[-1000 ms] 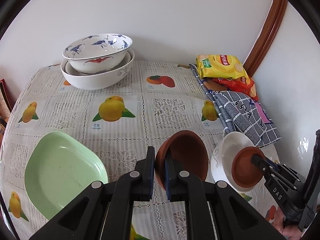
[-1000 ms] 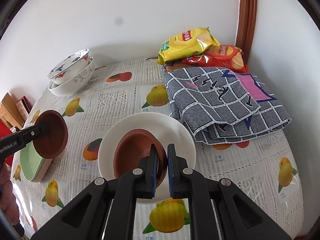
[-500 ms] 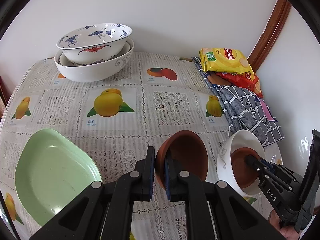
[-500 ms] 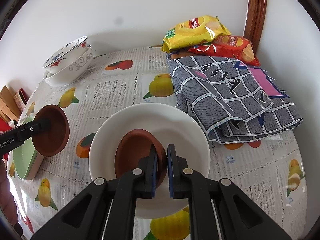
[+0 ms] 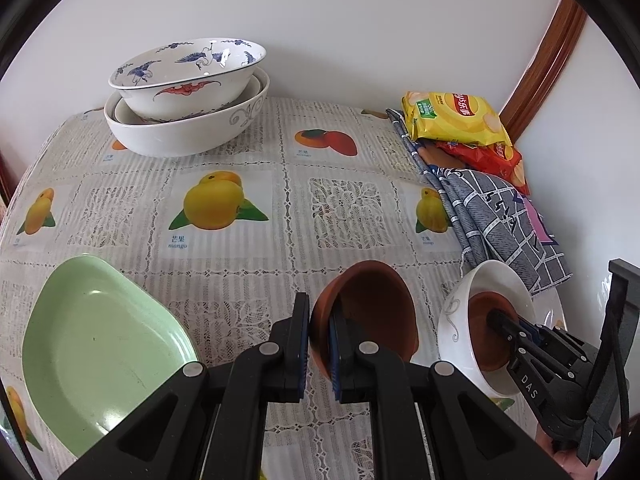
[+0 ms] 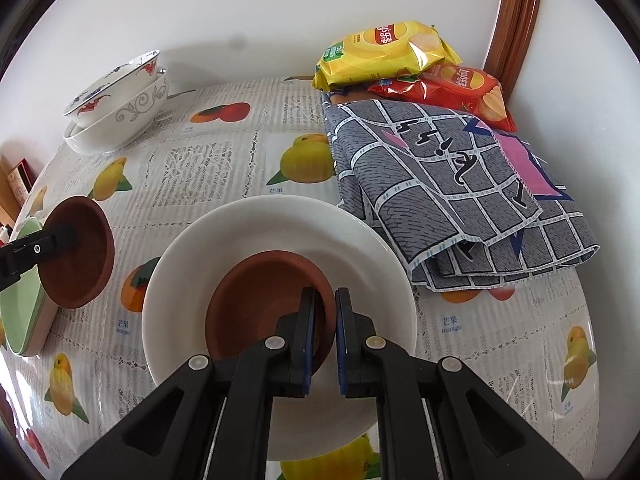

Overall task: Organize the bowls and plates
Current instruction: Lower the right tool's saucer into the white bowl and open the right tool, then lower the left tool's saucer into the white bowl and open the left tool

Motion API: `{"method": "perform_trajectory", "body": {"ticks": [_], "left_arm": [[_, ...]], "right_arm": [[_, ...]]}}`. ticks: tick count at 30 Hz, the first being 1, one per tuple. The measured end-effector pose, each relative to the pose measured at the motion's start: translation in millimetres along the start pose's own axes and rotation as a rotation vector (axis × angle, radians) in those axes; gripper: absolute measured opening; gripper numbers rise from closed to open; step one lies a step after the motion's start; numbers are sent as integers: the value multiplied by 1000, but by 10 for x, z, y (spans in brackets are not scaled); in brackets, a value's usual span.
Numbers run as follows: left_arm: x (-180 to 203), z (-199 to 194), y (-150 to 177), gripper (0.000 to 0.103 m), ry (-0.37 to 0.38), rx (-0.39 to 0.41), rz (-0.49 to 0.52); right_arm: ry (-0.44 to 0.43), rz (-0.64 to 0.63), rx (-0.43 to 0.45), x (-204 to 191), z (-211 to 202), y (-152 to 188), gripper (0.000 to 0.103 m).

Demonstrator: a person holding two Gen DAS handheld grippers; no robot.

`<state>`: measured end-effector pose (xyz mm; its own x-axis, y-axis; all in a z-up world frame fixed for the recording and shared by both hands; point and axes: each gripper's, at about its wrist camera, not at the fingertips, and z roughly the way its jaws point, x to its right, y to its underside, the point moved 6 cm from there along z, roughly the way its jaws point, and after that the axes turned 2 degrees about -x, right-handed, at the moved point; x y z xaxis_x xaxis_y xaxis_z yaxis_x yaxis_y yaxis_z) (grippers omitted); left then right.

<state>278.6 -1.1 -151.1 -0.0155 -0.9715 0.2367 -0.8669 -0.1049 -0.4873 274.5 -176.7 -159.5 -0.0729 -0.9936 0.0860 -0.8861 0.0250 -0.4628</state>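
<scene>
My left gripper [image 5: 319, 312] is shut on the rim of a brown bowl [image 5: 372, 312] and holds it tilted just above the tablecloth. This bowl [image 6: 80, 264] also shows at the left of the right wrist view, beside the pale green plate [image 6: 20, 312], with the left gripper [image 6: 70, 235] on it. My right gripper [image 6: 325, 300] is shut on the rim of a second brown bowl [image 6: 260, 300], which sits inside a white bowl [image 6: 280, 212]. From the left wrist view, the right gripper [image 5: 495, 316] reaches into that white bowl [image 5: 452, 320]. The green plate [image 5: 92, 360] lies at the lower left.
Two nested white patterned bowls [image 5: 188, 92] stand at the back left by the wall. Yellow and red chip bags [image 6: 384, 52] lie on a folded grey checked cloth [image 6: 440, 184] at the back right corner. A fruit-print tablecloth [image 5: 340, 208] covers the table.
The right gripper has sunk with its brown bowl, deeper into the white bowl. The left gripper and its brown bowl have hardly shifted.
</scene>
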Motion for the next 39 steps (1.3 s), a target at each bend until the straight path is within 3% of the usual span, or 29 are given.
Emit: {"method": "perform_trajectory", "body": {"ticks": [15, 19, 23, 32, 39], "left_arm": [[-50, 82, 11, 9, 5, -16, -8], [-38, 84, 18, 9, 5, -19, -4], [-12, 53, 17, 9, 2, -14, 4], [145, -81, 33, 9, 4, 5, 21], [399, -279, 63, 9, 11, 39, 56]], "right_arm": [[68, -65, -1, -83, 63, 14, 16], [87, -100, 21, -106, 39, 19, 25], [72, -90, 17, -89, 10, 20, 26], [36, -46, 92, 32, -316, 48, 40], [36, 14, 170, 296, -668, 115, 44]]}}
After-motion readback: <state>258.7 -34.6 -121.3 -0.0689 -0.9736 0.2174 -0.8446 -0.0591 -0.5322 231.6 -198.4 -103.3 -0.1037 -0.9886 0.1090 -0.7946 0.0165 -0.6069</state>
